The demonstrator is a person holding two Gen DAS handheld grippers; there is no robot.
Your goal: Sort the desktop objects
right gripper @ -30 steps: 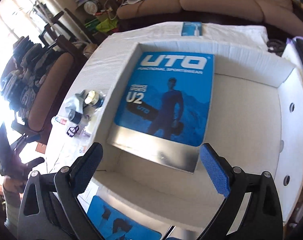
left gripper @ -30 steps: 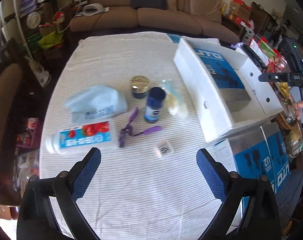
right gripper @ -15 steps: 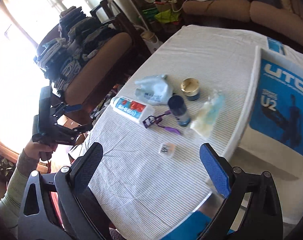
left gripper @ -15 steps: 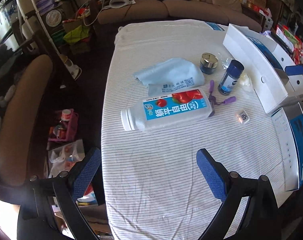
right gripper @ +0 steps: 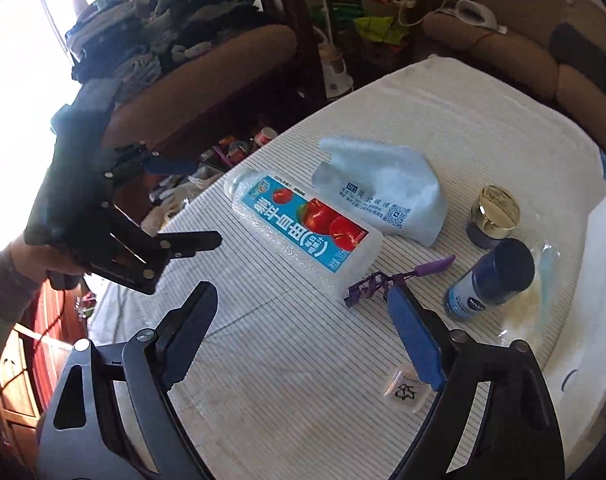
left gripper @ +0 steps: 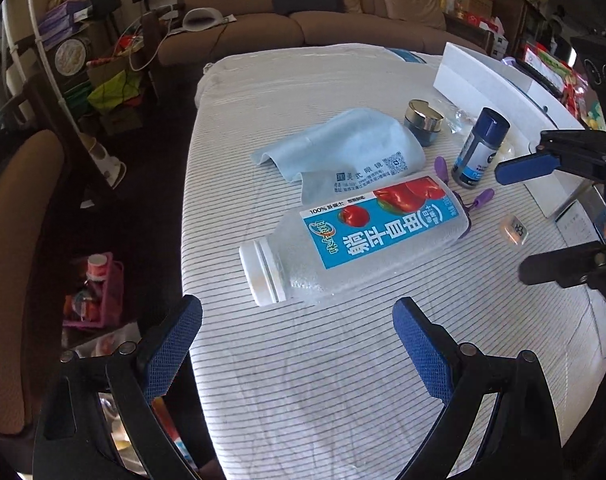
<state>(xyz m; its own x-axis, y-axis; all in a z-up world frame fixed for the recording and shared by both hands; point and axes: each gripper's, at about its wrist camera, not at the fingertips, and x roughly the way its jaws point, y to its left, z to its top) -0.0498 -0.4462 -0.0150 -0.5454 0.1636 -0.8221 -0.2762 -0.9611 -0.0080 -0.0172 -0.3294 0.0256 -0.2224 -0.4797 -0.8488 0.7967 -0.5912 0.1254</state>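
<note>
Two bottles (left gripper: 367, 240) (left gripper: 479, 148), one jar (left gripper: 423, 122) — one cloth (left gripper: 343, 148)

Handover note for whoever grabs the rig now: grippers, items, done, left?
Left gripper: open, empty, just short of the juice bottle's cap.
Right gripper: open, empty, over the table near the small tag.
On the table: bottle lying flat, blue cloth, gold-lid jar, blue-cap bottle, purple curler, clear bag.
White box at right.
Done: nothing visibly sorted.
Left: all of it.
</note>
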